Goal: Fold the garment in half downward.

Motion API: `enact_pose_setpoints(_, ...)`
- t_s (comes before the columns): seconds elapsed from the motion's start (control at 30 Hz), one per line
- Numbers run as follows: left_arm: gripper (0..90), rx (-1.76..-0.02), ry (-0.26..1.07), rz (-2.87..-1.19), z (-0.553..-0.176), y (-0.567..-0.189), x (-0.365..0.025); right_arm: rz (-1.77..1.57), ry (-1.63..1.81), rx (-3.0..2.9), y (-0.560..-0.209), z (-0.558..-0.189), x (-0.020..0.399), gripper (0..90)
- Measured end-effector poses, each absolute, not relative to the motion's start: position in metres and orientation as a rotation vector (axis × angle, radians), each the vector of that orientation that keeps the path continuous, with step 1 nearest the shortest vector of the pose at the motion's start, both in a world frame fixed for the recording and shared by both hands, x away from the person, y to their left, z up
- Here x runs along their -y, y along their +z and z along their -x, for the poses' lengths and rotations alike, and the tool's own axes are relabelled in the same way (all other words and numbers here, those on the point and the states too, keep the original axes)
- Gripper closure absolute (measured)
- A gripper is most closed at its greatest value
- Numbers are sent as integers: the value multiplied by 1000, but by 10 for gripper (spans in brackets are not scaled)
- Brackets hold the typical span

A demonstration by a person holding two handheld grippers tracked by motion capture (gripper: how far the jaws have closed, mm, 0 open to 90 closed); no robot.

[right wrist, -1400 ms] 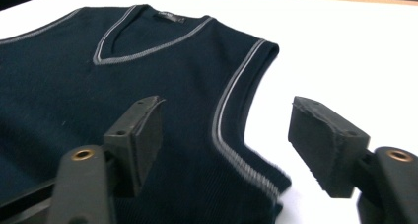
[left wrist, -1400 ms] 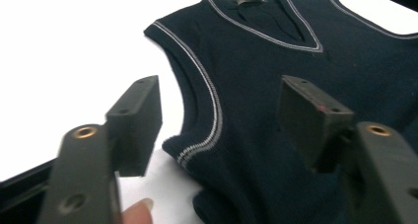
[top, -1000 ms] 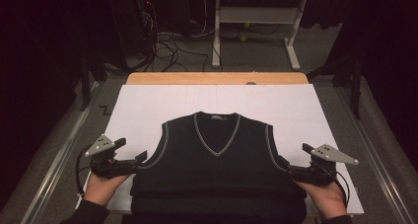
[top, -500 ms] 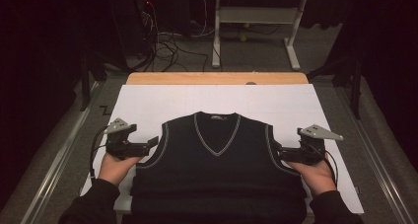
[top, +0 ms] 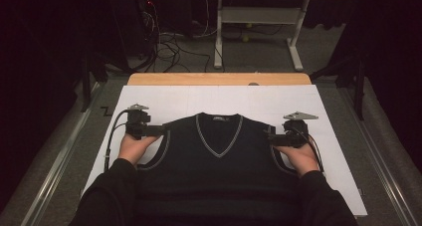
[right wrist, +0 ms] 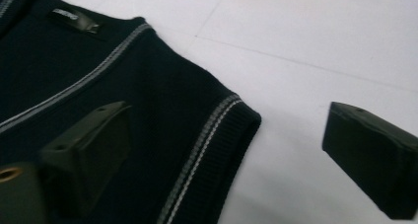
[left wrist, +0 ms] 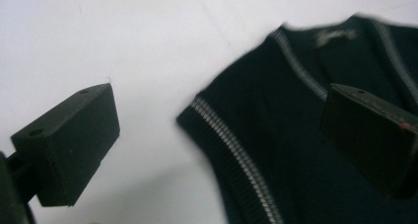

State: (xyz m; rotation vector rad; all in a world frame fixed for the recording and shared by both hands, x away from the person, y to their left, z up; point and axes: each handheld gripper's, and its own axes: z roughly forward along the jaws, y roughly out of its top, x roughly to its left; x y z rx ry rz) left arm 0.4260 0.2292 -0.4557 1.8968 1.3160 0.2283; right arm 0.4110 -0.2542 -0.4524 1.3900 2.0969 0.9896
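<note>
Both grippers had travelled forward from the vest's lower corners to its shoulders since the earlier frames. Dark sleeveless knit vest with grey-striped V-neck and armholes lay flat on the white sheet-covered table, collar pointing away from the person. Left gripper hung at the left shoulder corner, jaws spread wide, one over the knit, one over bare sheet. Right gripper mirrored it at the right shoulder, jaws likewise parted, grasping nothing
</note>
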Motion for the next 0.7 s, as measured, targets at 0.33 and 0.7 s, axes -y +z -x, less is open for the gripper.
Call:
enact_pose_setpoints(0.33,197,-1402,200,-1979,-437,-473,-215,-1525,900,-2140,-463,-435,248,304)
enact_pose_setpoints(0.7,672,-1393,222,-2006,-435,-472,-198,-1434,868,-2183,-466,-430,235,726)
